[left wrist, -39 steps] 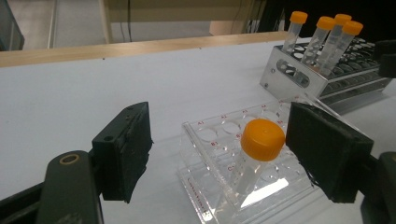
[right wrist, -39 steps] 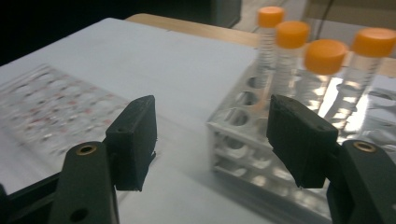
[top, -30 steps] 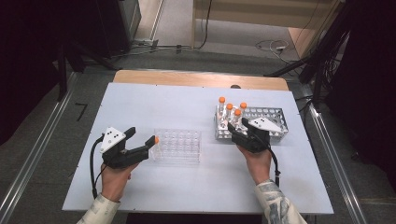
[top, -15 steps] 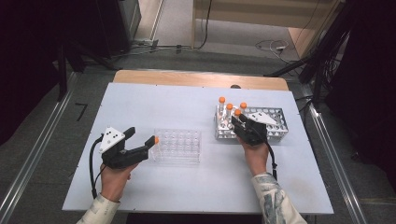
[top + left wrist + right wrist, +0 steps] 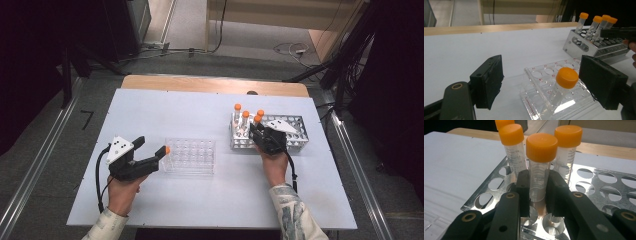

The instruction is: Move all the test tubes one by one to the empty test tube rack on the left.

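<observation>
Between the wide-parted jaws of the left gripper (image 5: 541,85) stood one orange-capped tube (image 5: 562,86), leaning in a hole of the clear plastic rack (image 5: 554,100) and touched by neither pad, so that gripper was released and the tube looked already delivered. Judged from this, the work was moving tubes from the metal rack (image 5: 295,131) into the clear one: one seemed done, four were left, and the fourth was being taken.

The right gripper (image 5: 537,192) had its jaws closed against the sides of the nearest tube (image 5: 539,165), low on the barrel and just above the rack's top plate; the tube appeared still seated in its hole. Three more tubes (image 5: 512,147) stood just behind and to either side of it, near enough that a straight upward lift seemed the safest way out.

Beyond the left gripper, the clear rack's other holes were open, and bare white table (image 5: 165,112) lay between the two racks, giving free room to carry across. The far table edge (image 5: 215,85) stood well apart from both racks
</observation>
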Available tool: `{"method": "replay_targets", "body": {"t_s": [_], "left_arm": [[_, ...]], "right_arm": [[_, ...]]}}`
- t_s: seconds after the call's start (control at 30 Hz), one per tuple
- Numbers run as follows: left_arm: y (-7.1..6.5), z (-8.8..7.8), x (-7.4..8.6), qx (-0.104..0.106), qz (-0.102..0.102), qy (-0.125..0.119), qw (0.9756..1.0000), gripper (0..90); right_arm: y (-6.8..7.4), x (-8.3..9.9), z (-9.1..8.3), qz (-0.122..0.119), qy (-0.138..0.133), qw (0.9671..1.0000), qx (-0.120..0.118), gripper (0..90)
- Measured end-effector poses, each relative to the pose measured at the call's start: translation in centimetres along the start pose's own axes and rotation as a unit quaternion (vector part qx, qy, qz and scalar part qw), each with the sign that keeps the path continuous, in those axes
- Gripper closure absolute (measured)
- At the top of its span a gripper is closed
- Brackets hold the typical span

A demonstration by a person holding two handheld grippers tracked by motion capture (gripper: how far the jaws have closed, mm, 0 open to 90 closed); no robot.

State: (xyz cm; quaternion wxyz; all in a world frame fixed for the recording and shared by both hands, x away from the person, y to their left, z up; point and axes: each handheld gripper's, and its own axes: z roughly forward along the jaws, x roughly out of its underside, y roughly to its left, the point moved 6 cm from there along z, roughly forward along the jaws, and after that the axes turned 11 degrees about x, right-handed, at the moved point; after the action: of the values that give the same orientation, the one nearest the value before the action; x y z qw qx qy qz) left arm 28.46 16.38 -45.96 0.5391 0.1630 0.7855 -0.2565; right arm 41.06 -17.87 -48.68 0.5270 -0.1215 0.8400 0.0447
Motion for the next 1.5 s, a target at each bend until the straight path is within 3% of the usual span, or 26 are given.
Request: {"method": "replay_targets", "body": {"t_s": [0.4, 0.87, 1.2, 1.5], "left_arm": [[-0.1, 0.1, -0.1, -0.007, 0.005, 0.0, 1.0, 14.5], [-0.6, 0.0, -0.3, -0.006, 0.02, -0.004, 0.9998, 14.3], [-1.0, -0.4, -0.6, -0.003, 0.024, -0.015, 0.9996, 14.4], [-1.4, -0.6, -0.8, -0.001, 0.031, -0.017, 0.9994, 14.6]], "right_arm": [[-0.2, -1.3, -1.2, 0.0, -0.031, 0.9995, 0.006, 71.5], [-0.5, -3.0, -3.5, 0.004, -0.07, 0.9975, 0.004, 71.8], [0.8, -3.0, -6.0, -0.02, -0.074, 0.9966, -0.031, 72.0], [2.4, -1.2, -8.3, -0.042, -0.062, 0.9948, -0.068, 72.0]]}}
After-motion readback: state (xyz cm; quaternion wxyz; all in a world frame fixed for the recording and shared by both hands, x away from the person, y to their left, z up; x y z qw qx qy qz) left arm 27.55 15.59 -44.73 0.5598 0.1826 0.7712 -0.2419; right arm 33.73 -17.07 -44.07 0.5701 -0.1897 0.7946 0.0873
